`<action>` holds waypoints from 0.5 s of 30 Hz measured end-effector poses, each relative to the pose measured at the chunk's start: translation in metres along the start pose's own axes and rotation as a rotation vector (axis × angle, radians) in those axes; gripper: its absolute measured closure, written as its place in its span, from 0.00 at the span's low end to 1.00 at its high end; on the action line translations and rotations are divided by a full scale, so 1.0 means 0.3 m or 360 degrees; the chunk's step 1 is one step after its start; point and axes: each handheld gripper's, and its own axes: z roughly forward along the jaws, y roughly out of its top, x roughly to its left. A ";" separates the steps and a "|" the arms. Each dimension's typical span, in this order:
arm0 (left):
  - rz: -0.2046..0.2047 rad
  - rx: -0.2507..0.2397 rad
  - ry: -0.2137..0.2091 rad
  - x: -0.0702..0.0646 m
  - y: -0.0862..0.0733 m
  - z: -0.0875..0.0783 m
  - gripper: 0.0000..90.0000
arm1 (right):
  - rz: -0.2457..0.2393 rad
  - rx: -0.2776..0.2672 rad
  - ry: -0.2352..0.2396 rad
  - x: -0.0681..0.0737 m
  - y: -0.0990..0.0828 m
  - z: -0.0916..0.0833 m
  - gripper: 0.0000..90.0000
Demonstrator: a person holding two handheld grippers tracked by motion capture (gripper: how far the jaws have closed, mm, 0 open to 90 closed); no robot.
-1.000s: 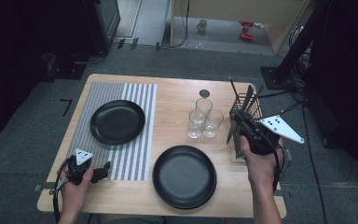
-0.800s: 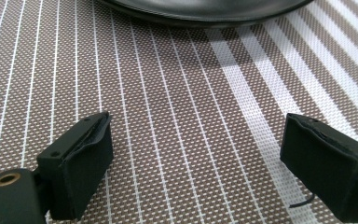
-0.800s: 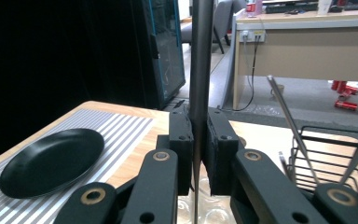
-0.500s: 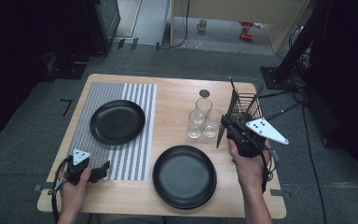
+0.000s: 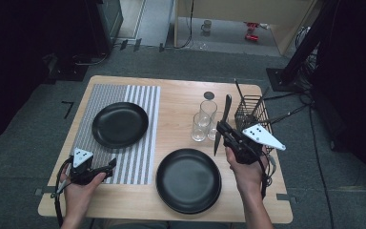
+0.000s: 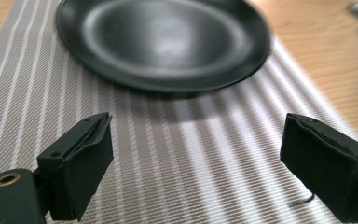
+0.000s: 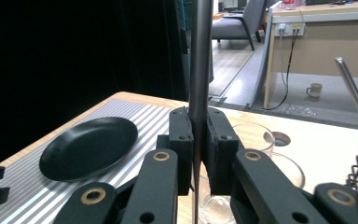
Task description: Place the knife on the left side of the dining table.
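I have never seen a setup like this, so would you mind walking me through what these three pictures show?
There is no robot here: a person holds a hand-operated claw in each hand at a wooden table. The high view looks down from above the person's side. Each of the other two pictures comes from a camera riding on one claw, looking along its black jaws.

On the table lie a striped placemat with a black plate on it, a second black plate on bare wood, three glasses and a wire cutlery basket.

The right claw is shut on a knife, held upright. The left claw is open and empty, over the placemat.
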 end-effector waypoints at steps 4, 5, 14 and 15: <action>0.0024 -0.0017 -0.0043 -0.031 0.028 -0.009 0.11 | 0.0000 0.0005 0.0024 0.011 -0.002 0.009 0.93; 0.0031 -0.0026 -0.0055 -0.040 0.038 -0.013 0.11 | 0.0001 0.0006 0.0025 0.016 -0.002 0.011 0.93; 0.0063 -0.0081 -0.0182 -0.124 0.128 -0.019 0.11 | -0.0011 0.0028 0.0084 0.042 -0.020 0.034 0.93; 0.0066 -0.0088 -0.0212 -0.135 0.144 -0.016 0.11 | -0.0010 0.0034 0.0093 0.044 -0.025 0.039 0.93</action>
